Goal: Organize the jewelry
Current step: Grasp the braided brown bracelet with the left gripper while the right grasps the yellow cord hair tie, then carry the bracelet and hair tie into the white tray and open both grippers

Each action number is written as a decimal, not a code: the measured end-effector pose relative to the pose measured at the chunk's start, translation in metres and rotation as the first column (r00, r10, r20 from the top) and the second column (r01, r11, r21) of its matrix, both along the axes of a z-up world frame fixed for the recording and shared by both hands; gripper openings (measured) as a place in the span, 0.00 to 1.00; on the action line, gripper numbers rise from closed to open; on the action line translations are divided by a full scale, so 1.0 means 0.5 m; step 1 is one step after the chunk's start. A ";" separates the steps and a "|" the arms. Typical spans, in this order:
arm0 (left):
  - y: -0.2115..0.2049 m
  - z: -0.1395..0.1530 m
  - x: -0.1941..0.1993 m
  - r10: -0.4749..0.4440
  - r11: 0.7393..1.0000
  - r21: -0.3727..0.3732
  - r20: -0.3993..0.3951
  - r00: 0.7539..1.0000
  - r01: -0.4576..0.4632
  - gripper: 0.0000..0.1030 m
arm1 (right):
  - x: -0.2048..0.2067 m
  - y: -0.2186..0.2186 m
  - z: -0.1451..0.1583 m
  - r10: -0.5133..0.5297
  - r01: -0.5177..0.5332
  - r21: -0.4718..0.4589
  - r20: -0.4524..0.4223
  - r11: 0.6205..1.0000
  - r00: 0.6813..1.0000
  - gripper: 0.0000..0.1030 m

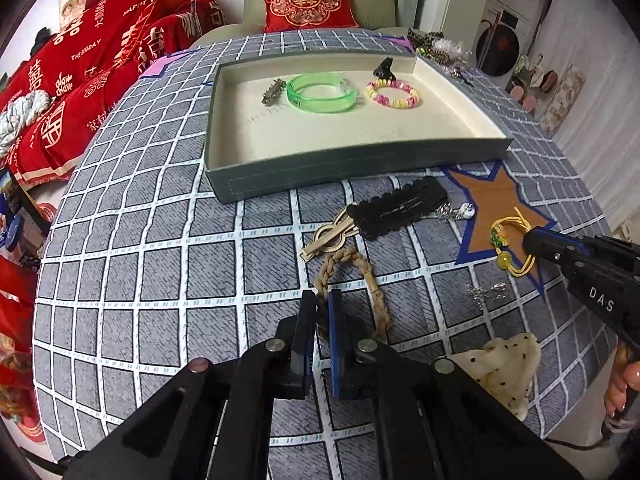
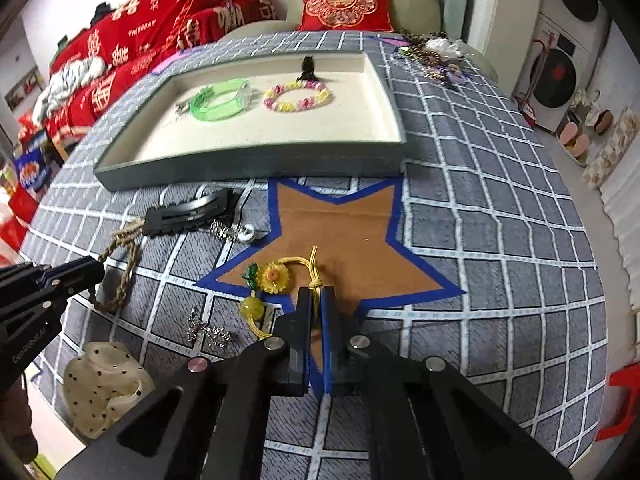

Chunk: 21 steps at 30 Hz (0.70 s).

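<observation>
From the left wrist view, the left gripper (image 1: 322, 312) has its fingers closed on the near end of the braided rope bracelet (image 1: 352, 280), which lies flat on the tabletop (image 1: 160, 240) on the near side of the tray (image 1: 320, 172) — its loop stretches away from the fingers toward the tray's front wall, so the carry, as I judge it, runs straight ahead and up over that wall. In the same view the right gripper (image 1: 532, 242) comes in from the right and rests on the yellow cord bracelet (image 1: 510, 246), which lies on the brown star (image 1: 496, 204), also just short of the tray's front wall. From the right wrist view, the right gripper (image 2: 318, 300) has its fingers pinched shut on the yellow cord bracelet (image 2: 280, 280) at its knot; the sunflower charm (image 2: 273, 277) and the yellow bead (image 2: 252, 307) hang off to the left of the fingers, so the bracelet's length trails leftward. The tray (image 2: 248, 164) lies straight ahead beyond the star — already holding a green bangle (image 2: 218, 100) and a beaded bracelet (image 2: 298, 96). Each hand is nearer its own piece, and both look equally close to the tray.
</observation>
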<state>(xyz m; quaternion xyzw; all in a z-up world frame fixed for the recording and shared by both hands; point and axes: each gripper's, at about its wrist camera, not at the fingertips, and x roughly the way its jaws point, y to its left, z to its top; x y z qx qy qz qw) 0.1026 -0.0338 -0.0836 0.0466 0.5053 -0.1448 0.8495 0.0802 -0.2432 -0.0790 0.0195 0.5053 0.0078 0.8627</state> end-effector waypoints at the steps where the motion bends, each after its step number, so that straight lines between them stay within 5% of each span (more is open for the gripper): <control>1: 0.003 0.005 -0.001 0.003 1.000 -0.007 0.003 1.000 -0.003 0.14 | -0.003 -0.006 0.007 -0.005 0.005 0.003 0.007 1.000 1.000 0.05; 21: 0.005 0.158 0.013 -0.039 0.997 -0.057 0.142 0.989 0.048 0.14 | 0.018 -0.033 0.131 -0.014 -0.001 0.151 0.101 0.989 0.995 0.05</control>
